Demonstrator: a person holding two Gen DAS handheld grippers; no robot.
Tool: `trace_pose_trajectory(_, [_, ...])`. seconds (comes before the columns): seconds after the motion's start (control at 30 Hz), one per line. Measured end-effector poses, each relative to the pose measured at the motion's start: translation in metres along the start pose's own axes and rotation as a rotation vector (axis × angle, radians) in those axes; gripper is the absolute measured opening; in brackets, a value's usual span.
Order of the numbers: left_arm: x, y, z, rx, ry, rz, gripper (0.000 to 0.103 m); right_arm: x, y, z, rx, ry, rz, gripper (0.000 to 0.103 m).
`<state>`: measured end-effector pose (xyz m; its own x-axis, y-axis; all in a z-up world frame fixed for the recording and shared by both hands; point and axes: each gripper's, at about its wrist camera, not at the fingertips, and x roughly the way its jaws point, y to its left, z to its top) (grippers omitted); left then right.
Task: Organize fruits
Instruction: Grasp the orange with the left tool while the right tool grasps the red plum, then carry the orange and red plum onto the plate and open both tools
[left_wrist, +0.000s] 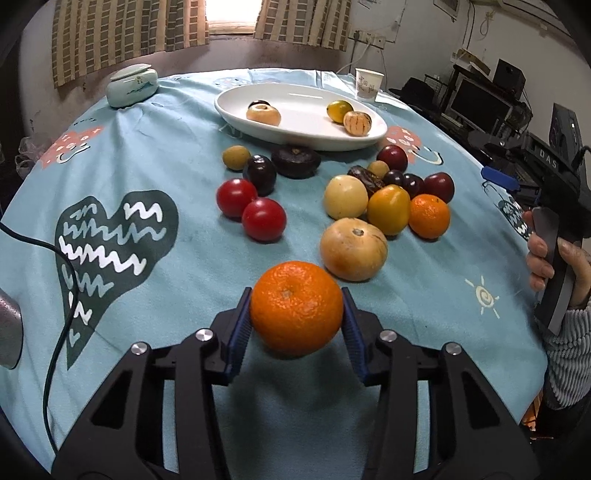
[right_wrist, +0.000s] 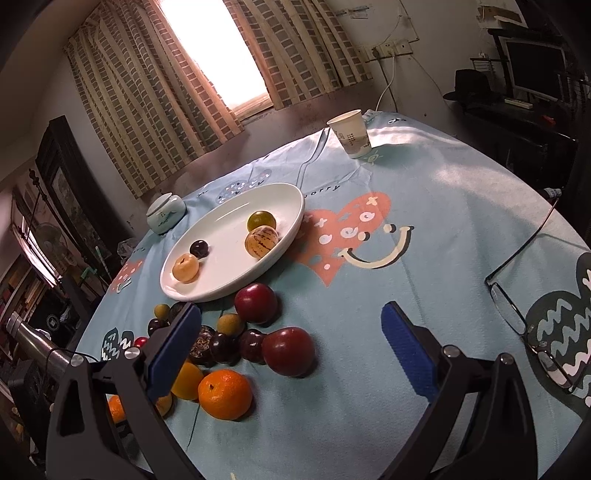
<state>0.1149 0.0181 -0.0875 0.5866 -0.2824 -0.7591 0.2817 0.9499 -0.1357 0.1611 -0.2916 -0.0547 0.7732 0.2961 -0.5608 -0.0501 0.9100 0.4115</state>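
While the left gripper (left_wrist: 296, 321) is clamping its blue pads against both sides of a bright orange mandarin (left_wrist: 296, 308) with pebbled, glossy skin and a small brown stem scar facing up, the fruit is sitting near the front edge of the pale blue tablecloth (left_wrist: 177, 273), just in front of a tan, round fruit (left_wrist: 353, 253). Beyond it, two red tomatoes (left_wrist: 251, 208) are touching each other, and a second, smaller mandarin (left_wrist: 429, 216) is lying beside a yellow fruit (left_wrist: 388, 209) in a cluster with several dark plums. Further back, the white oval plate (left_wrist: 295, 129) is holding four pieces: a tan one, a dark one, a yellow-green one and a striped one. One paper cup (left_wrist: 368, 84) is standing behind the plate. Over the cloth the right gripper (right_wrist: 291, 347) is hanging with its jaws spread wide, gripping nothing, with a pair of glasses (right_wrist: 517, 295) lying off to its right
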Motion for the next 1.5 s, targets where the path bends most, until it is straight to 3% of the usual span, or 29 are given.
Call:
trace_pose_trajectory(0.17, [-0.007, 0.023, 0.022, -0.031, -0.054, 0.082, 0.046, -0.005, 0.006, -0.002, -0.022, -0.011, 0.017, 0.098])
trace_pose_trajectory(0.3, [-0.005, 0.045, 0.029, -0.084, -0.078, 0.117, 0.046, -0.013, 0.024, -0.014, -0.113, 0.004, 0.028, 0.098])
trace_pose_trajectory(0.37, [0.0, 0.052, 0.027, -0.104, -0.065, 0.104, 0.046, -0.017, 0.034, -0.022, -0.185, 0.012, -0.011, 0.098])
trace_pose_trajectory(0.43, [-0.001, 0.056, 0.027, -0.121, -0.065, 0.074, 0.046, -0.013, 0.037, -0.021, -0.249, 0.022, -0.089, 0.088])
trace_pose_trajectory(0.5, [-0.004, 0.058, 0.026, -0.127, -0.079, 0.065, 0.046, -0.003, 0.034, -0.017, -0.285, 0.057, -0.134, 0.067])
trace_pose_trajectory(0.67, [-0.004, 0.06, 0.024, -0.144, -0.083, 0.038, 0.046, 0.024, 0.026, -0.018, -0.304, 0.152, -0.145, 0.055])
trace_pose_trajectory(0.83, [-0.003, 0.058, 0.023, -0.137, -0.077, 0.025, 0.046, 0.035, 0.033, -0.019, -0.336, 0.169, -0.165, 0.054])
trace_pose_trajectory(1.13, [0.001, 0.06, 0.023, -0.148, -0.058, 0.004, 0.046, 0.048, 0.03, -0.018, -0.316, 0.226, -0.119, 0.04])
trace_pose_trajectory(1.5, [0.009, 0.066, 0.023, -0.174, -0.024, -0.028, 0.046, 0.048, 0.029, -0.018, -0.298, 0.225, -0.105, 0.038])
